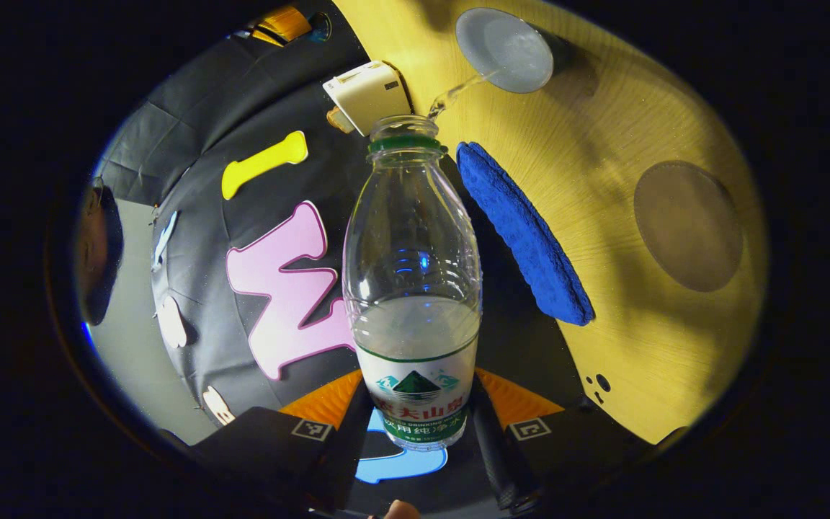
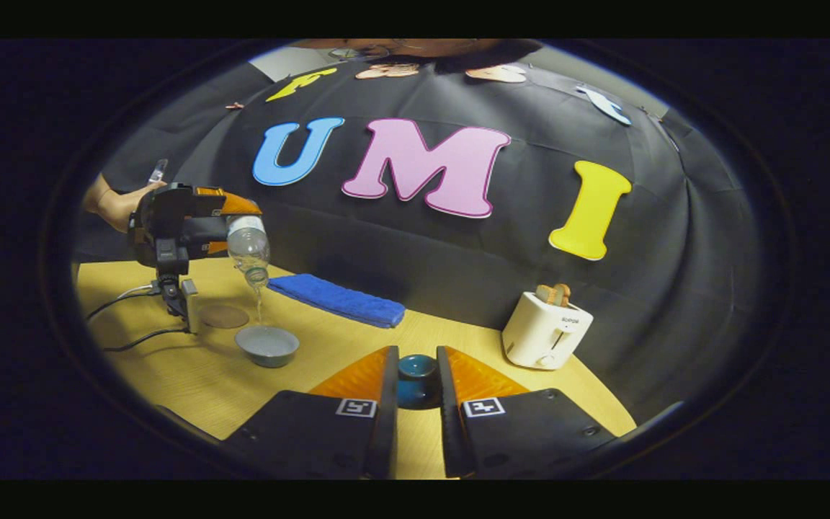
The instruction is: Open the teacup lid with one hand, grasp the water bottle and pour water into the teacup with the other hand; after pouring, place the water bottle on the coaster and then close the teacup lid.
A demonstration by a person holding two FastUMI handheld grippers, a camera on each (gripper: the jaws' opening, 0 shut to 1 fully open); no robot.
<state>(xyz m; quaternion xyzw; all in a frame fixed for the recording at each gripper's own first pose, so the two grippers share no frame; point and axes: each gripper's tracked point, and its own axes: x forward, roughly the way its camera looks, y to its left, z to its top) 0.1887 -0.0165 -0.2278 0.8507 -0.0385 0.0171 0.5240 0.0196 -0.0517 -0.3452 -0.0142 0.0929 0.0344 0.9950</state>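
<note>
My left gripper (image 1: 418, 407) is shut on a clear water bottle (image 1: 413, 288), gripping it at the label. The bottle is tipped, about half full, and a thin stream of water runs from its open mouth into the grey teacup (image 1: 505, 50). In the right gripper view the tilted bottle (image 2: 248, 249) hangs over the teacup (image 2: 267, 344), which stands uncovered on the table. The round brown coaster (image 2: 224, 316) lies bare just beyond the cup, also seen as the coaster (image 1: 687, 225). My right gripper (image 2: 416, 355) is shut on the dark blue teacup lid (image 2: 417, 378), held low over the table.
A folded blue cloth (image 2: 336, 299) lies along the back of the wooden table (image 2: 192, 382). A white toaster (image 2: 545, 328) stands at the right. Cables (image 2: 130, 317) trail at the left by a small stand. A hand (image 2: 116, 205) holds the left gripper.
</note>
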